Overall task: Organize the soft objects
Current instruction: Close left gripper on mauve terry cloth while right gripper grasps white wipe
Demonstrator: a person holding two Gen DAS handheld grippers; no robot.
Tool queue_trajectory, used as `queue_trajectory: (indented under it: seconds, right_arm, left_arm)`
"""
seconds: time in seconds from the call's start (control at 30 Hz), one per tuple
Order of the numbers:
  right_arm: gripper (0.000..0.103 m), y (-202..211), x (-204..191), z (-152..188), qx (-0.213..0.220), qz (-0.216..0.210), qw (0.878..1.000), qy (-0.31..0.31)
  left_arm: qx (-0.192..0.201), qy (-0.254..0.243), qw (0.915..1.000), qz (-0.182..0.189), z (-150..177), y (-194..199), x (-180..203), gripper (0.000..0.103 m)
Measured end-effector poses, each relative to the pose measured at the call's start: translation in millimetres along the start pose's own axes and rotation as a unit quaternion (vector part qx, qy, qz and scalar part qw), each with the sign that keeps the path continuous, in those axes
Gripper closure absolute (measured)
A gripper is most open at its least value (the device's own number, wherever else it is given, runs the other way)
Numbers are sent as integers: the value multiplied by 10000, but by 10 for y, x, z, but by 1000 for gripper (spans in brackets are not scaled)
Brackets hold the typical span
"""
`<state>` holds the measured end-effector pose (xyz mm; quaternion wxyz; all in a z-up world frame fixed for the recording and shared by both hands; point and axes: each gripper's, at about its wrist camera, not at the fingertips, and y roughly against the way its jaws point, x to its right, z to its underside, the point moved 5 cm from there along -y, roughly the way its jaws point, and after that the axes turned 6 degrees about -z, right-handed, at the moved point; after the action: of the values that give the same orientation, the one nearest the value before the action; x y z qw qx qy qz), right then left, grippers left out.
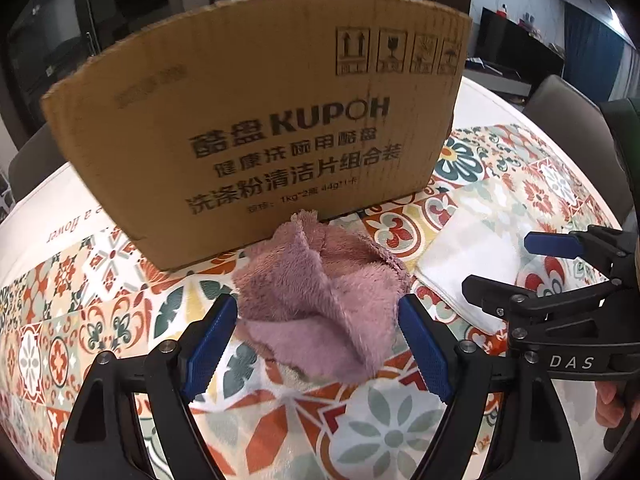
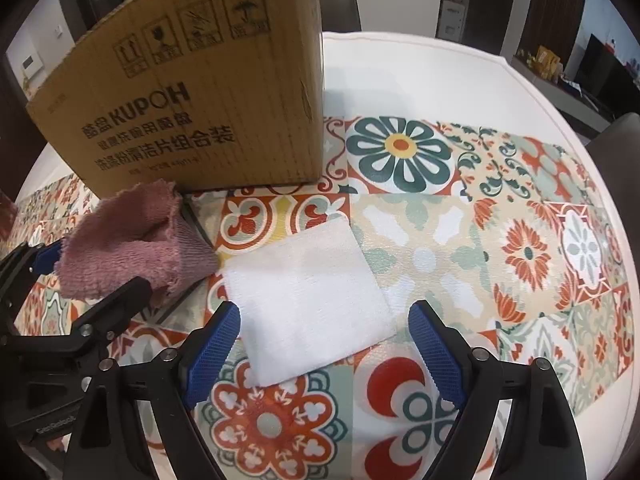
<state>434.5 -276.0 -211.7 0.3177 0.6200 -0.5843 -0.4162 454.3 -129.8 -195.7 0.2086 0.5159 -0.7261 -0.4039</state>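
Note:
A crumpled pink fluffy cloth (image 1: 320,296) lies on the patterned tablecloth, right in front of a brown cardboard box (image 1: 256,128). My left gripper (image 1: 318,348) is open, its blue pads on either side of the cloth's near part, not closed on it. A folded white cloth (image 2: 308,300) lies flat to the right of the pink one. My right gripper (image 2: 324,354) is open just above the white cloth's near edge. The pink cloth (image 2: 132,240) and box (image 2: 192,92) also show in the right wrist view. The right gripper (image 1: 516,264) shows open in the left wrist view.
The round table (image 2: 420,72) has a white rim and a colourful tile-pattern cover. Dark chairs (image 1: 560,100) stand around it. A TV stand and dark cabinets are in the room behind.

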Motion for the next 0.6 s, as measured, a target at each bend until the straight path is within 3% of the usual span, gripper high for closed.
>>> queue_trajectory:
  seconds: [0.37,0.43,0.5,0.6]
  right_arm:
    - [17,-148,82,-19,-12,110,9999,58]
    - [20,-145,77,-8,20,135,9999,81]
    - [25,-132,33,14,65,108,9998,139]
    - [34,-107,-75,61,110,42,9994,324]
  left_arm:
    - [-181,6,9998,124,-8,-246,81,22]
    - [-196,17,9996,185,4,-261,97,30]
    - [-213,59,9995,238,23,-273,106,46]
    - [-202,141,9996,99,20,-309,118,56]
